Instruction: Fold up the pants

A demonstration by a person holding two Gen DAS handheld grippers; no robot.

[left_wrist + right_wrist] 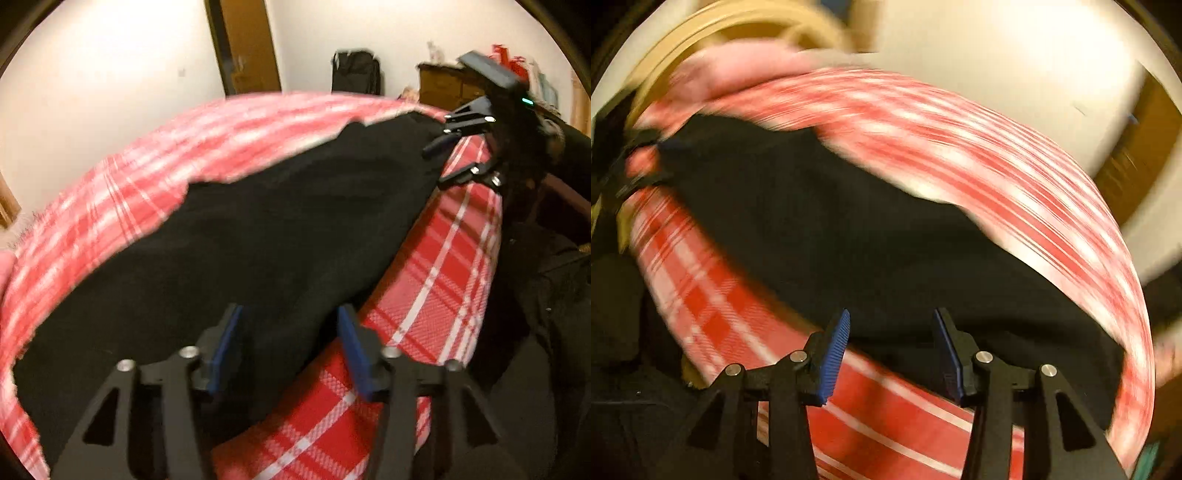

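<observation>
Left wrist view showed the pants [258, 240] as one long black band across the plaid bed [424, 295], running from the lower left corner up to the far right, and what a stretch that was! The left gripper [290, 345] sat right over the near end, its blue pads [225, 350] parted to a middling gap, dark cloth lying between them but neither pad seen pressing on it, so nothing was held there. At the far end of the band, the right gripper [443, 162] hovered at the cloth's tip, jaws apart as well. Over in the right wrist view, heavily smeared by motion, the same pants [868, 240] ran from just ahead of the right gripper [892, 347] away to the upper left, where the left gripper [639, 158] showed only as a dark blur. Here too the pads [834, 350] stood apart at a middling width with the hem just beyond them, gripping nothing. So the long axis lay hand to hand, each gripper at its own end, neither nearer the middle. My read: the next fold would need one end carried along that axis to the other, and both ends needed catching first. No brand, label or writing could be read anywhere; a small green light [526, 100] glowed on the right gripper's body.
</observation>
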